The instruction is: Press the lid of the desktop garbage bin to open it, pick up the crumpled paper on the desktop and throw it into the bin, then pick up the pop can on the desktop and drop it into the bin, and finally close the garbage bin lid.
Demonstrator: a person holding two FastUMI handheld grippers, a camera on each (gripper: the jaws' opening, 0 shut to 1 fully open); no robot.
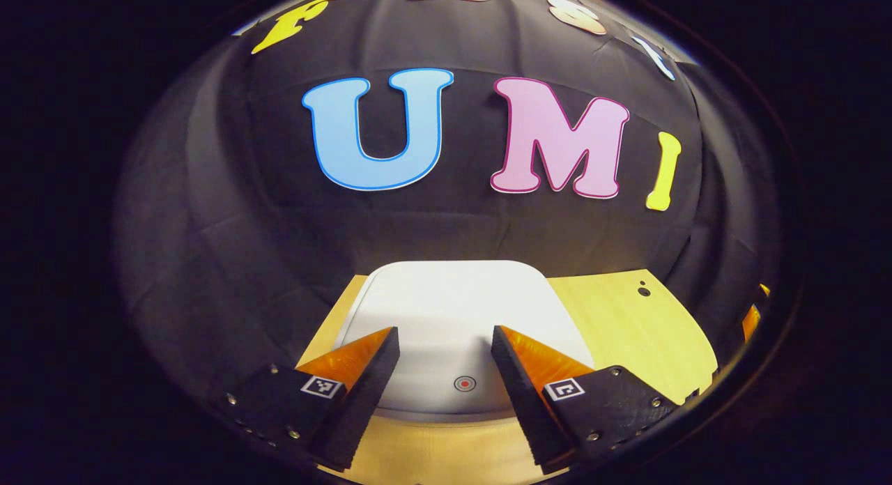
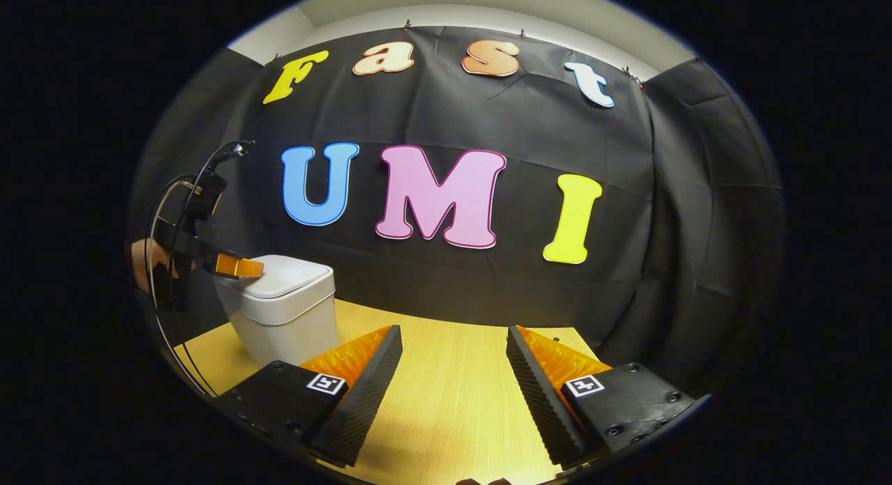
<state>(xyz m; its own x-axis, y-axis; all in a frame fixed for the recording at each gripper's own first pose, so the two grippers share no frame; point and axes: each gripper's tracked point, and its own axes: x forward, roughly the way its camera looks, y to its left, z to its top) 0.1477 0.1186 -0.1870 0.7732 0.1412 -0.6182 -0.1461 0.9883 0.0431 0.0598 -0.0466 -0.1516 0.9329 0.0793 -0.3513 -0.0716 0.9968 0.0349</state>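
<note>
Left gripper view. Item: left tongs (image 1: 446,342), released, jaws standing wide apart with nothing between them, poised over the near part of the bin lid (image 1: 453,311). Item: garbage bin, white, lid down and flat; a small round red-ringed mark (image 1: 465,383) sits near the lid's front edge, between the two fingers. Judged step: pressing the lid to open it. Advice: press straight down with one fingertip at or near that mark, briefly, then lift clear so the lid can rise; a sideways push may slide the light bin. Item: table (image 1: 627,325), pale wood grain, with a small dark hole (image 1: 643,290) toward the far right. Black cloth wall behind.

Right gripper view. Item: right tongs (image 2: 453,363), released, empty, held over bare table (image 2: 453,401), well apart from the bin. Item: garbage bin (image 2: 286,311) at the left, standing close to the wall. Item: left tongs (image 2: 240,267), tip over the lid's left edge, contact uncertain; a hand (image 2: 143,262) and looped cable behind. Crumpled paper and pop can: not located. Pale ceiling strip above the cloth.
</note>
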